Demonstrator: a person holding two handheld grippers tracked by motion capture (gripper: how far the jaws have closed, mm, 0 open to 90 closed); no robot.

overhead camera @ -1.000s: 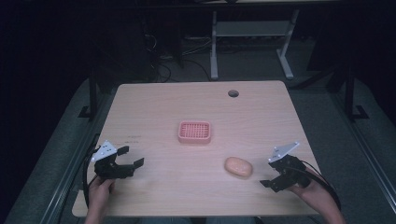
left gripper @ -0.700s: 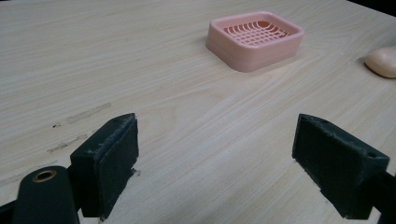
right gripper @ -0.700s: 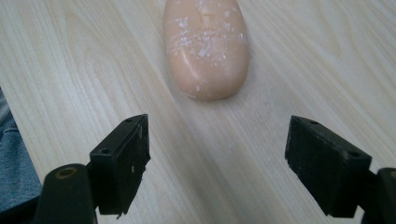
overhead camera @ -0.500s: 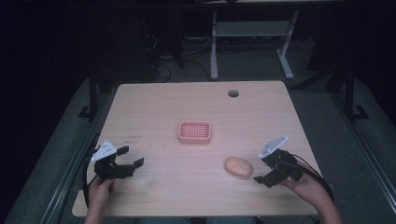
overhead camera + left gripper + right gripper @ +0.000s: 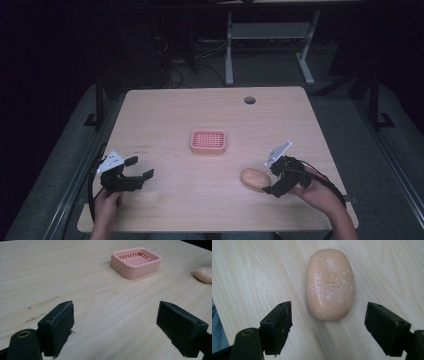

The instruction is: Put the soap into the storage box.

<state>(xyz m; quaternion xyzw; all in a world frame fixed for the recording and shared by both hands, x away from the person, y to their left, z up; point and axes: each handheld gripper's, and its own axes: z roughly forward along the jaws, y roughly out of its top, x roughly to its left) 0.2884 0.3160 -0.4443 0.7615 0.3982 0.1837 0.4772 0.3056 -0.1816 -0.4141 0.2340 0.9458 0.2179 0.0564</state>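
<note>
Pale wooden tabletop [image 5: 165, 120] in a dark room, with the right gripper [image 5: 270, 180] lined up on an oval peach-coloured bar of soap [image 5: 255, 177]: the work looks barely begun.

Nothing is grasped yet: the soap lies flat on the tabletop near the person's edge, well apart from the pink rectangular slotted soap dish [image 5: 208, 141] at the middle, so closing, lifting and any carry to the dish all appear left to do. The right gripper view shows what the high view cannot: the jaws spread wide, the soap [image 5: 329, 283] just ahead of them, untouched, its surface flecked white. The left gripper [image 5: 135, 169] hangs spread and empty at the near left; its own view looks low across the wood grain to the dish [image 5: 135, 262] and, far right, the soap's end [image 5: 204, 274].
</note>
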